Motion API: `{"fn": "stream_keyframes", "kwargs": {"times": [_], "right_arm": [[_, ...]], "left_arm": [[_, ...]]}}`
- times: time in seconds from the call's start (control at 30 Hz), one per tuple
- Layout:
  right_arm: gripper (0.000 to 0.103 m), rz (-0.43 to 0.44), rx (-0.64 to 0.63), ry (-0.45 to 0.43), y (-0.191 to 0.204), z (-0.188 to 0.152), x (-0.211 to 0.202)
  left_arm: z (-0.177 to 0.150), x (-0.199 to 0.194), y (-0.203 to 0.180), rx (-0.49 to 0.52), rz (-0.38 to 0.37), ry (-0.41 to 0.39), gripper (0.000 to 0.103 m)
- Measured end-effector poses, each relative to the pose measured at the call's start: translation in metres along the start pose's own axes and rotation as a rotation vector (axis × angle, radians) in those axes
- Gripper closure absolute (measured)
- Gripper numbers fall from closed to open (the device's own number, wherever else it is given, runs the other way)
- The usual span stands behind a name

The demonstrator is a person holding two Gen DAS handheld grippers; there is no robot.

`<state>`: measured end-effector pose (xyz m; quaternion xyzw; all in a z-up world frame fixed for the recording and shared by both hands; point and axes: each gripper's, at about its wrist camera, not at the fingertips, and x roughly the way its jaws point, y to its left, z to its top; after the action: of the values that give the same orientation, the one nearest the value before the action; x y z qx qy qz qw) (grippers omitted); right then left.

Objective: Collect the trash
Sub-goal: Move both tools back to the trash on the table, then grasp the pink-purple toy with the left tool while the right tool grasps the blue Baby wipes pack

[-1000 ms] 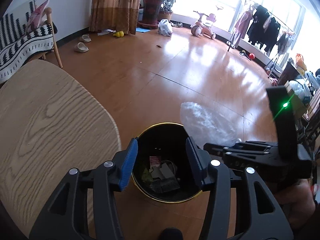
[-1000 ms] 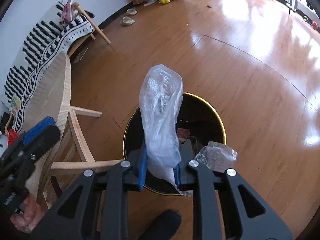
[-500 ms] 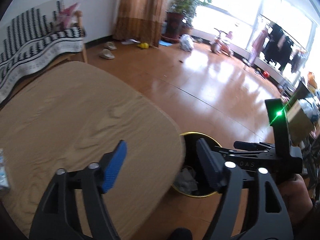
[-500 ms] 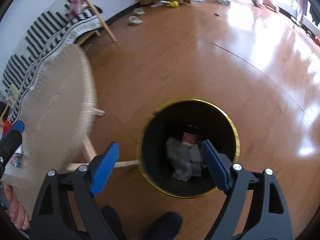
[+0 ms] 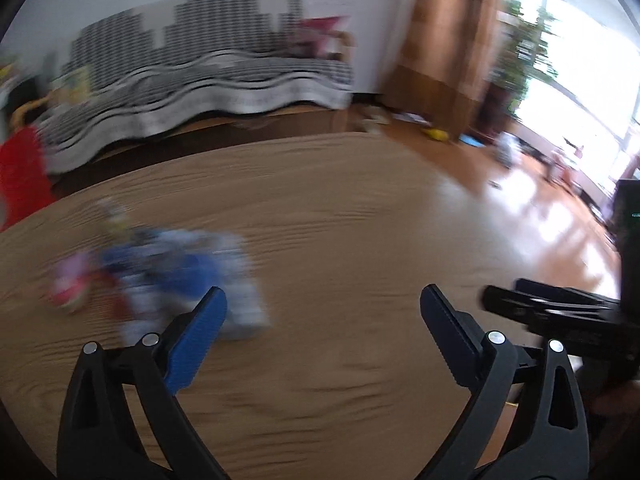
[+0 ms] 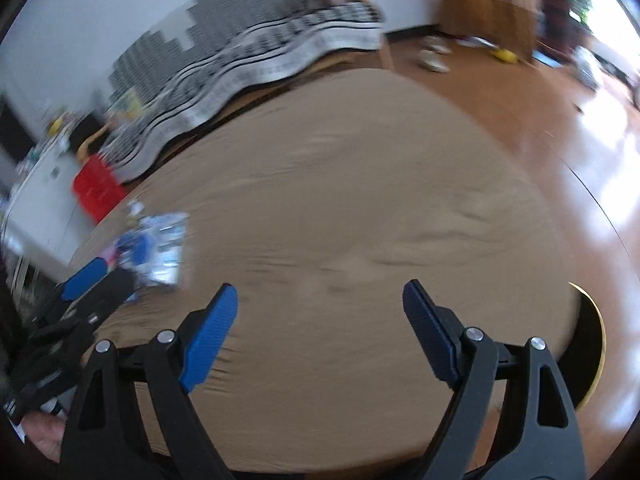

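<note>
A blurred heap of blue-and-white wrappers (image 5: 180,276) with a pink and red scrap (image 5: 68,284) lies on the round wooden table (image 5: 360,220), just beyond my left gripper's left pad. My left gripper (image 5: 322,292) hangs over the table, jaws opening wide, with nothing between them. The same wrappers (image 6: 160,248) show at the table's left edge in the right wrist view, next to my left gripper (image 6: 100,280). My right gripper (image 6: 320,287) is open and empty over the table's middle. The black bin with a gold rim (image 6: 596,344) peeks out past the table's right edge.
A sofa with a black-and-white striped cover (image 5: 208,76) stands behind the table against the wall. A red box (image 6: 96,188) and a white cabinet (image 6: 36,200) are at the left. Brown curtains (image 5: 448,40), a plant and slippers (image 6: 432,56) lie beyond on the shiny wooden floor.
My right gripper let the clear plastic bag go into the bin and opened. Both grippers swung left and up from the bin to the table. The left jaws spread wider.
</note>
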<state>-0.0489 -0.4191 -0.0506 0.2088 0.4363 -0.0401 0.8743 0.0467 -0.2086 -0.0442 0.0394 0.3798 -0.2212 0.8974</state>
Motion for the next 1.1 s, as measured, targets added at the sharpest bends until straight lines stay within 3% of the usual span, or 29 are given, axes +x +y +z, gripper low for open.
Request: {"fn": "stream_keyframes", "kwargs": {"times": [0.17, 0.27, 0.43, 0.7, 0.87, 0.9, 0.93, 1.1], "right_arm": [[0.021, 0.064, -0.116, 0.015, 0.087, 0.011, 0.022], [0.021, 0.09, -0.14, 0.036, 0.117, 0.012, 0.037], [0.022, 0.109, -0.147, 0.066, 0.145, 0.015, 0.061], [0.023, 0.115, -0.165, 0.098, 0.163, 0.018, 0.09], [0.025, 0.13, -0.21, 0.075, 0.177, 0.019, 0.09], [0.025, 0.125, -0.238, 0.066, 0.184, 0.018, 0.09], [0.025, 0.116, -0.262, 0.06, 0.189, 0.016, 0.091], [0.025, 0.055, -0.408, 0.049, 0.221, 0.003, 0.105]], "left_arm": [[-0.001, -0.002, 0.103, -0.132, 0.154, -0.001, 0.008], [-0.002, -0.001, 0.164, -0.23, 0.21, 0.008, 0.008], [-0.002, 0.009, 0.22, -0.297, 0.259, 0.019, 0.008], [-0.004, 0.048, 0.25, -0.311, 0.299, 0.061, 0.008], [-0.008, 0.066, 0.255, -0.279, 0.318, 0.07, 0.01], [-0.009, 0.067, 0.255, -0.282, 0.308, 0.07, 0.022], [-0.009, 0.066, 0.255, -0.286, 0.293, 0.07, 0.042], [-0.008, 0.055, 0.256, -0.319, 0.297, 0.068, 0.051]]}}
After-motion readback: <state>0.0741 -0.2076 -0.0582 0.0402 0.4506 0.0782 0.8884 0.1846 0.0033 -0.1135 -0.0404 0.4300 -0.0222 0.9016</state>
